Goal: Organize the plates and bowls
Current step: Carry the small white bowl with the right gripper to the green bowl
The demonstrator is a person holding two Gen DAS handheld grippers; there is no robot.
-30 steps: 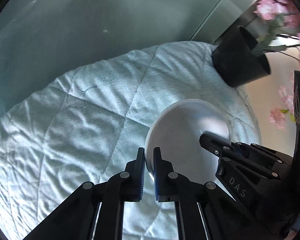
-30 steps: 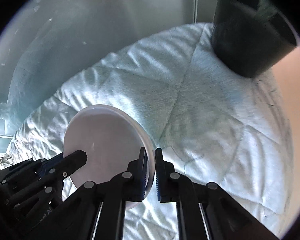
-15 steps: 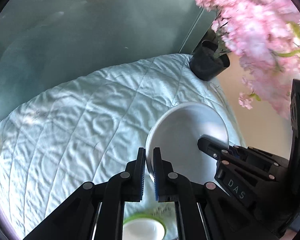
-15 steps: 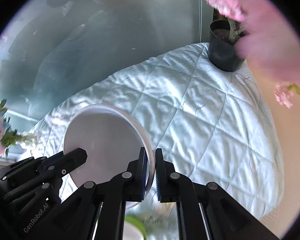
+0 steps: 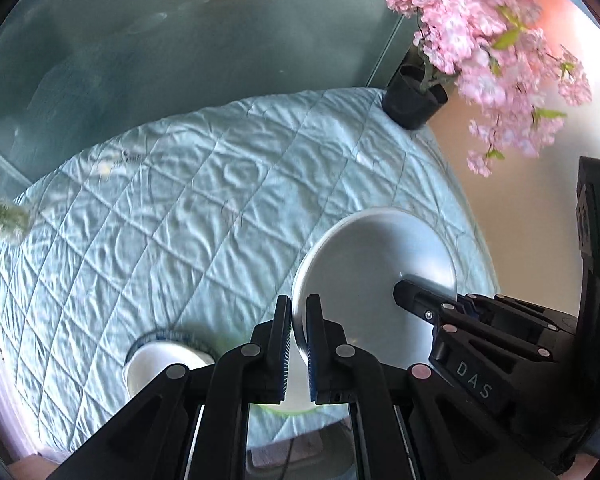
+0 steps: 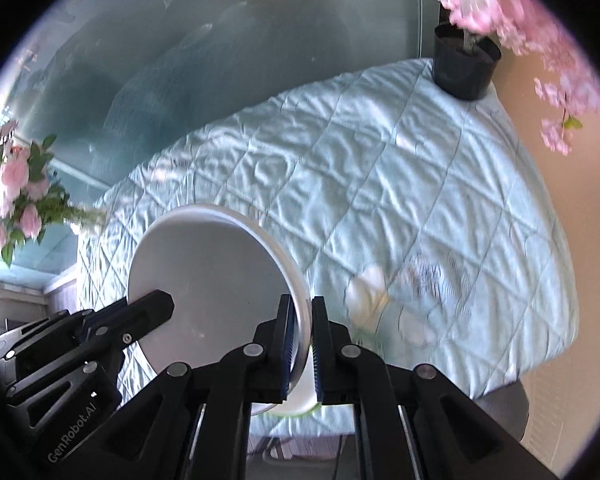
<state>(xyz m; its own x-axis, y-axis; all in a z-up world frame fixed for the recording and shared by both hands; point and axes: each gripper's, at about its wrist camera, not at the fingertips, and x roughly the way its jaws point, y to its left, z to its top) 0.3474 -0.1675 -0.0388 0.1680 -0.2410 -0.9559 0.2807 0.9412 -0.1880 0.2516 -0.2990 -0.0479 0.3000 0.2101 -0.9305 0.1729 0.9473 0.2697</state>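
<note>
Both grippers hold one white plate (image 5: 372, 264) by opposite rims, well above the table. My left gripper (image 5: 299, 344) is shut on its left rim. My right gripper (image 6: 300, 344) is shut on its right rim; the plate also shows in the right wrist view (image 6: 208, 276). Each view shows the other gripper's fingers at the far rim. Below, a white bowl with a blue-patterned rim (image 5: 164, 360) sits on the table, and a green-rimmed dish (image 5: 296, 404) lies partly hidden under the grippers.
The table is covered by a light blue quilted cloth (image 5: 204, 216). A black pot with pink blossoms (image 5: 414, 98) stands at the far right corner. Pink roses (image 6: 20, 192) stand at the far left. A glass wall runs behind the table.
Both grippers have pulled back and up with the plate. More of the table shows now, and the bowl and the green-rimmed dish have come into view below.
</note>
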